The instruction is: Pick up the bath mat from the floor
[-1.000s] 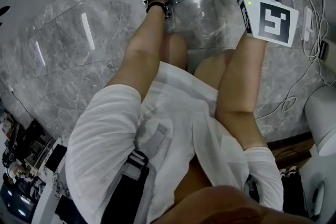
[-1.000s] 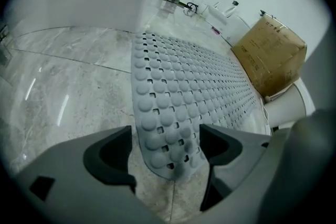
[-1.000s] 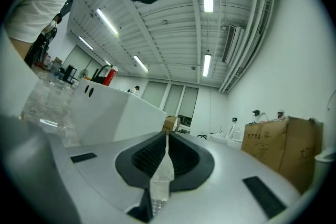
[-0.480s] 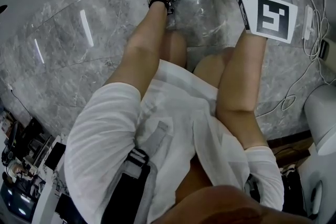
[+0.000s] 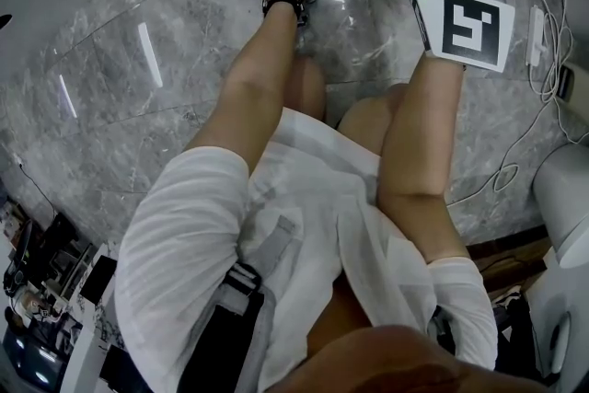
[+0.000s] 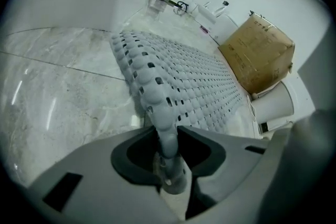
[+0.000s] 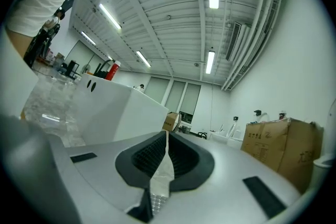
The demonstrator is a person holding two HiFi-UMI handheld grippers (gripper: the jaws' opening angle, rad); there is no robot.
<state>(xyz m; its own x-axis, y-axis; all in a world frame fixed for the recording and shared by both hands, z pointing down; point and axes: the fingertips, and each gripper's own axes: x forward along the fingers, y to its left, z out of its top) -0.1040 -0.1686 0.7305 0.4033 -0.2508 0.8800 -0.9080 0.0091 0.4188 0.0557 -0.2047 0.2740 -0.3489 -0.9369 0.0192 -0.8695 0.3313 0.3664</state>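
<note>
Left gripper (image 6: 167, 157): its jaws have just been closing and are now pinching the bath mat (image 6: 194, 81) by its near edge, narrow, with the bumpy rim squeezed between the pads.
Why gripping there: the rim is the one part that is lifting off the floor (image 6: 58, 86), so it is probably the easiest place to take hold.
Right gripper (image 7: 163, 165): pointing level, jaws nearly together on a thin pale strip with a gridded texture. I am judging this to be another part of the mat's edge.
Where the mat is: lying mostly flat on the floor just ahead of the left gripper's jaws, curling up only where it is entering them.
Which way it is running: one edge is leading straight away from the left jaws, and the sheet is spreading to their right toward the cardboard box (image 6: 260, 52).
Long axis: seemingly along that leading edge, though no view is showing the whole mat.
</note>
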